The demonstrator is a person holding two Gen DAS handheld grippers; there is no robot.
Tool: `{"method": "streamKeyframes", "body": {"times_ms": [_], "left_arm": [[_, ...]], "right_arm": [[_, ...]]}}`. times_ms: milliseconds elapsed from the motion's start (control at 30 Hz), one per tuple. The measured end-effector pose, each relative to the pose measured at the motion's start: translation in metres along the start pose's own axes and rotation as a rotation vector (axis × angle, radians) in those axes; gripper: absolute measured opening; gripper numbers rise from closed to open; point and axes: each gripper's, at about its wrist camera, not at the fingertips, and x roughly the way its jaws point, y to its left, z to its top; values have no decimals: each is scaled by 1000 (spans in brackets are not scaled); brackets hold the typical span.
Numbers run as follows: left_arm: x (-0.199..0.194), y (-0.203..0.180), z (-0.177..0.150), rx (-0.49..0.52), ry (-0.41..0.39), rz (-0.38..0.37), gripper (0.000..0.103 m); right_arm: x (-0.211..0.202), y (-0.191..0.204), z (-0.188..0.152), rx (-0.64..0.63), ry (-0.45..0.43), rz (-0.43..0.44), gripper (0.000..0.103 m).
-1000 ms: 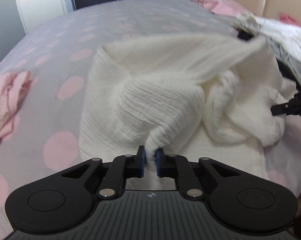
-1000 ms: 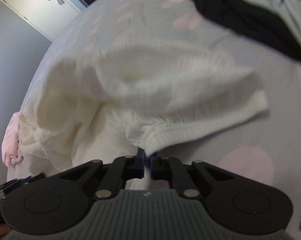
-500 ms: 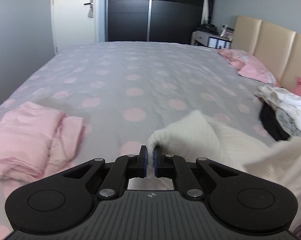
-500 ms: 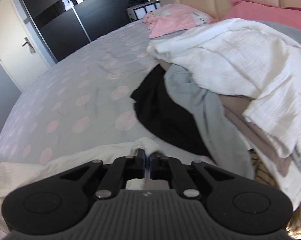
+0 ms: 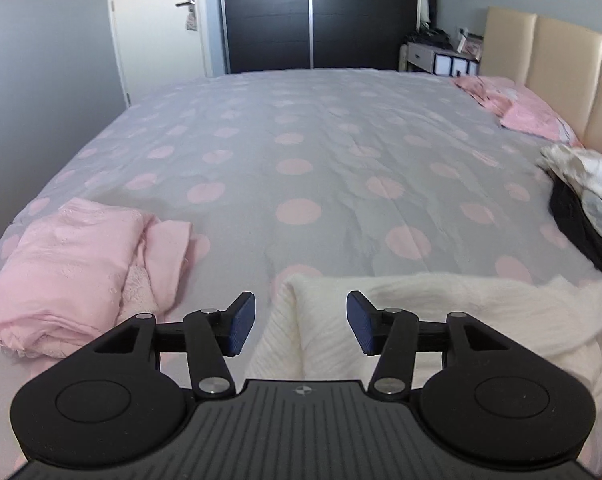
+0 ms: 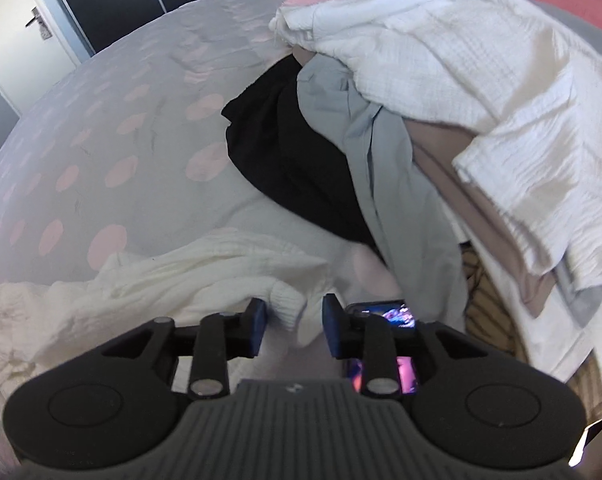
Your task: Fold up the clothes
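Observation:
A cream ribbed garment (image 5: 441, 308) lies spread along the near edge of the bed. My left gripper (image 5: 301, 324) is open above its left corner, whose fold sits between the blue pads without being pinched. In the right wrist view the same cream garment (image 6: 205, 276) lies rumpled, and its ribbed cuff (image 6: 287, 306) rests between the parted fingers of my right gripper (image 6: 294, 326), which is open.
A folded pink garment (image 5: 77, 268) lies at the left of the dotted grey bedspread (image 5: 301, 152). A heap of unfolded clothes, white (image 6: 481, 72), grey (image 6: 381, 152) and black (image 6: 285, 160), is piled at the right. A phone with a lit screen (image 6: 385, 316) lies under my right gripper. Pink pillow (image 5: 529, 112) by the headboard.
Both grippers, shut on the cream garment before, have lowered it onto the bed and opened, letting its corners go.

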Motion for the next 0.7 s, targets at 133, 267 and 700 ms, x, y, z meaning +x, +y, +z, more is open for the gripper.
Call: {"method": "streamKeyframes", "body": {"times_ms": [133, 267, 700], "left_arm": [[2, -17, -18, 63, 87, -29, 54], [13, -34, -38, 163, 179, -19, 54], [38, -21, -36, 103, 104, 67, 7]], "right_arm": [[-11, 4, 6, -55, -30, 5, 36], [-23, 9, 12, -180, -66, -51, 42], [41, 24, 5, -699, -37, -62, 45]]}}
